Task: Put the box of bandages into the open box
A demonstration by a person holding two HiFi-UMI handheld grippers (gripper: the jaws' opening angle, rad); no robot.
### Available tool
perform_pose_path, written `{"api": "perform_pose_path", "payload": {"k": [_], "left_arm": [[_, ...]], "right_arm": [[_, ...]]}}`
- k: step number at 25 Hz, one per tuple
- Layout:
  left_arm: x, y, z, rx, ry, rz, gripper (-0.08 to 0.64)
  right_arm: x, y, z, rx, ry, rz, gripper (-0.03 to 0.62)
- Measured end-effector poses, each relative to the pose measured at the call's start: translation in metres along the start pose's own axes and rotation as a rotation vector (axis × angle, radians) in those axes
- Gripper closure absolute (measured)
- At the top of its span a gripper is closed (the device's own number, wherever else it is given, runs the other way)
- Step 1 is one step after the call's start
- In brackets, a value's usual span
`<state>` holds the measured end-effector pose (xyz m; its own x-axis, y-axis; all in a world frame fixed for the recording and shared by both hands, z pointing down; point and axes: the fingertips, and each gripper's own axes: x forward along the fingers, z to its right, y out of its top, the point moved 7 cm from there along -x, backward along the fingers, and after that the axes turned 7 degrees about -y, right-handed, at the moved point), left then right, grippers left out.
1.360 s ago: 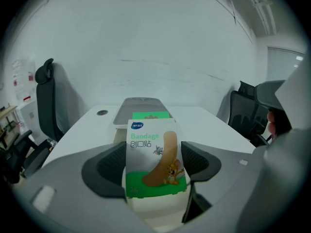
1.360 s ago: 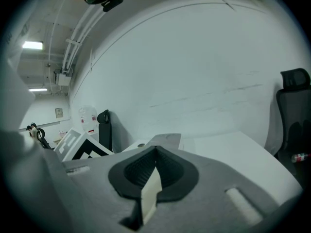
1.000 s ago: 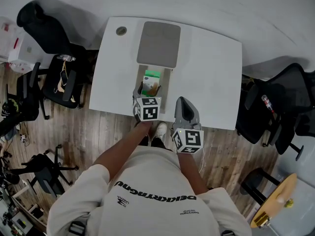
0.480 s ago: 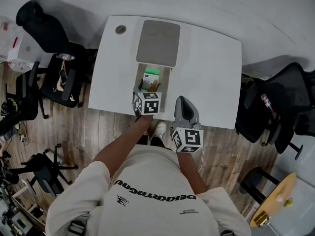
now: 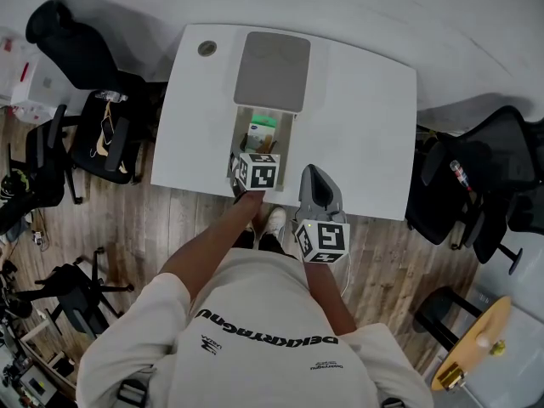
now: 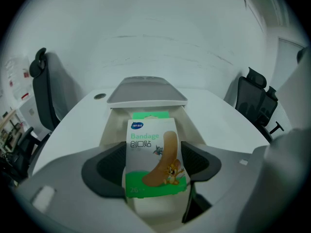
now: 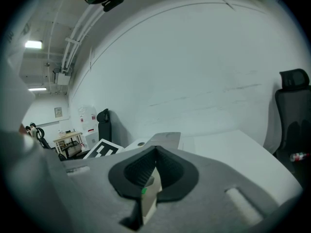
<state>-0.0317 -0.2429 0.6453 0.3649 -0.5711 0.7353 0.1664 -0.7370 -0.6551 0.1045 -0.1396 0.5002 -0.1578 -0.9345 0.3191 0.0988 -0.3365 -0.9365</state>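
Got left gripper [image 6: 154, 165] clamped on box of bandages [image 6: 152, 147], one pad on each narrow side edge, printed face toward the gripper camera. Holds it upright in the left gripper view. Long axis up the frame, in line with the jaws. "Bandage" lettering end pointing away toward the far wall, green band end nearest the gripper. Green strip just past the far end; can't tell if it belongs to the box of bandages.

Puts it between the two cream side walls of open box [image 6: 113, 130], roughly centred, long axis parallel to them. From head view, sits inside the open box's outline, gripper angled down over the near end. Can't tell whether it touches the floor of the open box.

Grey lid [image 5: 272, 70] laid back past the open box's far end, away from the person.

Reading right gripper [image 7: 154, 150] as pinched together, tips meeting, nothing gripped. Parked at the near table edge, just right of the open box, not touching it. Marker cube of the left gripper visible off to its left.

Everything on white table [image 5: 365, 117], with a round grommet [image 5: 206, 48] at its far left corner. Black chairs [image 5: 81, 53] on both sides, wood floor [image 5: 170, 228] below.
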Motion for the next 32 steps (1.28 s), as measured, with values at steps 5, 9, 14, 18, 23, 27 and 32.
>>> {"api": "perform_pose_path", "payload": {"k": [5, 9, 14, 18, 23, 27, 32], "left_arm": [[0.007, 0.001, 0.0, 0.005, 0.002, -0.012, 0.202], [0.013, -0.001, -0.003, -0.006, 0.007, -0.028, 0.201], [0.017, -0.003, -0.003, -0.023, 0.007, -0.041, 0.201], [0.021, -0.004, -0.004, -0.044, 0.007, -0.059, 0.199], [0.025, -0.005, -0.004, -0.068, 0.001, -0.074, 0.199], [0.027, -0.004, -0.003, -0.073, 0.003, -0.087, 0.199], [0.03, -0.005, -0.004, -0.083, 0.001, -0.104, 0.199]], "right_arm": [[-0.001, -0.001, 0.002, -0.001, -0.005, -0.002, 0.597], [-0.001, -0.002, 0.003, -0.002, -0.006, -0.007, 0.597], [-0.001, -0.004, 0.005, 0.001, -0.007, -0.015, 0.597], [0.0, -0.003, 0.004, -0.001, -0.004, -0.013, 0.597], [0.001, -0.004, 0.006, 0.0, -0.008, -0.018, 0.597], [0.001, -0.006, 0.006, 0.003, -0.005, -0.025, 0.597], [0.003, -0.005, 0.007, 0.002, -0.004, -0.023, 0.597]]}}
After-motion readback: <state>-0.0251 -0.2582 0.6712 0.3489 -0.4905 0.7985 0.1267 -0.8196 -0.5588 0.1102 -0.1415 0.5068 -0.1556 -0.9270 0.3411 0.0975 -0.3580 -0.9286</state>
